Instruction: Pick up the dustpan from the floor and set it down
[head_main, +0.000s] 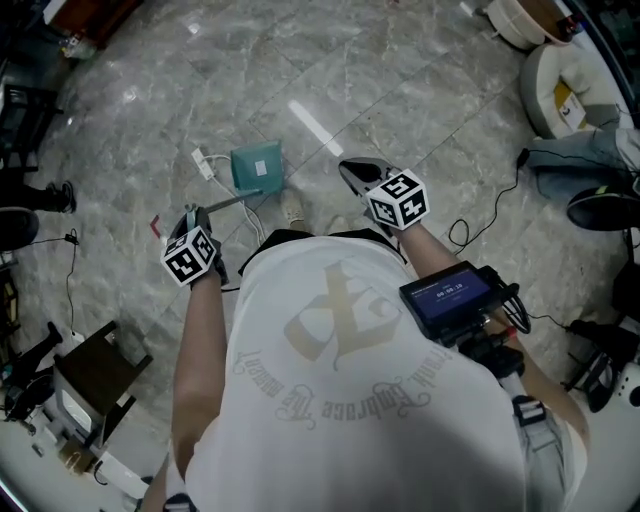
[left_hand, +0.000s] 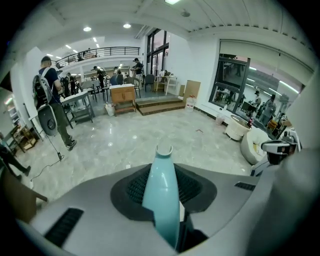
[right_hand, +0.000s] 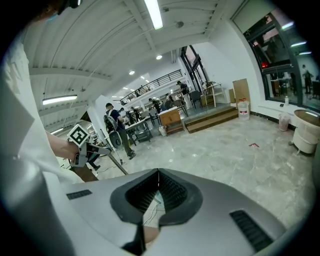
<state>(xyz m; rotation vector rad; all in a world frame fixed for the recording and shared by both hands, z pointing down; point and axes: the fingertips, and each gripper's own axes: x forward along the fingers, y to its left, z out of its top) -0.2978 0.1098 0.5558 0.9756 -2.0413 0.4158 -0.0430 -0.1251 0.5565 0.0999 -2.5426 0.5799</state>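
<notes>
The left gripper (head_main: 197, 216) pinches the dustpan (head_main: 258, 165) by its teal handle (left_hand: 161, 192), which runs up between the fingers and sticks out past their tips. The pan lies just right of the white cable (head_main: 204, 165); whether it touches the floor is unclear. Further right of the cable, the right gripper (right_hand: 159, 172) has its fingers pressed together, empty.

I see the teal dustpan (head_main: 258, 166), square pan down near the floor (head_main: 400, 90), its handle (left_hand: 161, 195) clamped between jaws.
</notes>
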